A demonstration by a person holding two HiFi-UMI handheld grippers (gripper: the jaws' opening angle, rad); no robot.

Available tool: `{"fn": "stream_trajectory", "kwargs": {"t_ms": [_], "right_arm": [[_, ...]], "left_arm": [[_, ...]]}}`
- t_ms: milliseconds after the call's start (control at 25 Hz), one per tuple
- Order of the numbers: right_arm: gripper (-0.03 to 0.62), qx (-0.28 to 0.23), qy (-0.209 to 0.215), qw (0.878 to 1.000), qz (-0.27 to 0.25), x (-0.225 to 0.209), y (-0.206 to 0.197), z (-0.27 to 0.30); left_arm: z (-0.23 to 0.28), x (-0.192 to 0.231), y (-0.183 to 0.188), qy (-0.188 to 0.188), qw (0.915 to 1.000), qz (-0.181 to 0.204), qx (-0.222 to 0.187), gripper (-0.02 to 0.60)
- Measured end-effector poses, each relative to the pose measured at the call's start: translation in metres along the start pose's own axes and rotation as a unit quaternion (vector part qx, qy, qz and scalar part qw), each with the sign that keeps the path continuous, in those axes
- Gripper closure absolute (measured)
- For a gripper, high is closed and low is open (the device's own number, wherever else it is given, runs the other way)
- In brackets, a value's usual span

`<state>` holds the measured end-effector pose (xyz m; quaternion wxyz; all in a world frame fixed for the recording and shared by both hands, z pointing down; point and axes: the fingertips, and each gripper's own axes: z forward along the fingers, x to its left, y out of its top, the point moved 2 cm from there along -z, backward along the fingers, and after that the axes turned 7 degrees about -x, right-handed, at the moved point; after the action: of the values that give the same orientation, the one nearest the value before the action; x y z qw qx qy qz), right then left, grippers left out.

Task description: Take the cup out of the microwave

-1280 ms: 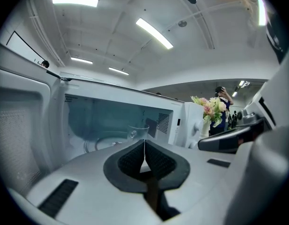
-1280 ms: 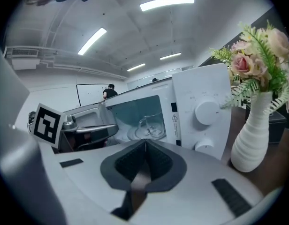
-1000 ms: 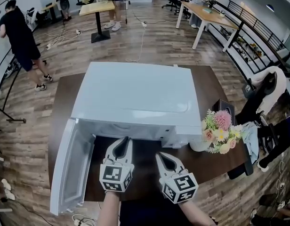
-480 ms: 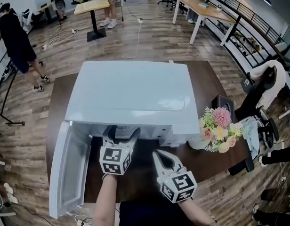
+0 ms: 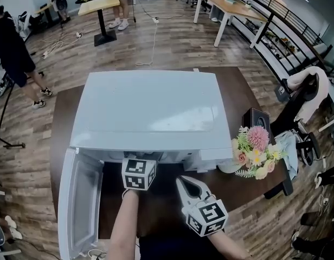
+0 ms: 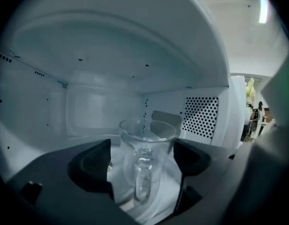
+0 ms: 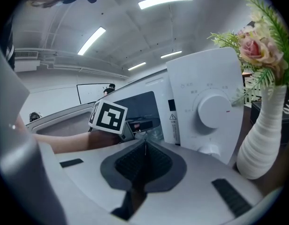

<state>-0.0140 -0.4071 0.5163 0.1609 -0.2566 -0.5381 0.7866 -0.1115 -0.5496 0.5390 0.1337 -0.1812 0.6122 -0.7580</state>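
A clear glass cup (image 6: 147, 146) stands on the turntable inside the white microwave (image 5: 151, 112), its handle facing me. My left gripper (image 6: 143, 161) reaches into the cavity. Its jaws have just been opening and now stand wide on either side of the cup, pads (image 6: 93, 165) not pressing on it. In the head view only its marker cube (image 5: 138, 173) shows at the oven mouth. My right gripper (image 5: 185, 183) hovers shut over the table in front of the microwave, holding nothing; in the right gripper view the right gripper (image 7: 144, 146) has its pads together.
The microwave door (image 5: 80, 199) hangs open to the left. A white vase of flowers (image 5: 252, 153) stands right of the control panel (image 7: 208, 111), with a black box (image 5: 257, 121) behind it. People and desks are far off across the room.
My left gripper has gone forward into the microwave cavity and its jaws went from shut to wide open. The right gripper stayed put.
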Motion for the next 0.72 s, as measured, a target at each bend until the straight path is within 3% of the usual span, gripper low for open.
{"fn": "stream_trajectory", "kwargs": {"t_ms": [400,720], "right_arm": [[0.600,0.016,0.007,1.000,0.005,-0.003,-0.005,0.011],[0.600,0.019,0.004,1.000,0.011,-0.008,-0.007,0.011]], "left_arm": [[0.027,-0.007,-0.006,-0.035,0.9988,0.031,0.014,0.190],[0.030,-0.003,-0.007,-0.019,0.9993,0.030,0.013,0.201]]}}
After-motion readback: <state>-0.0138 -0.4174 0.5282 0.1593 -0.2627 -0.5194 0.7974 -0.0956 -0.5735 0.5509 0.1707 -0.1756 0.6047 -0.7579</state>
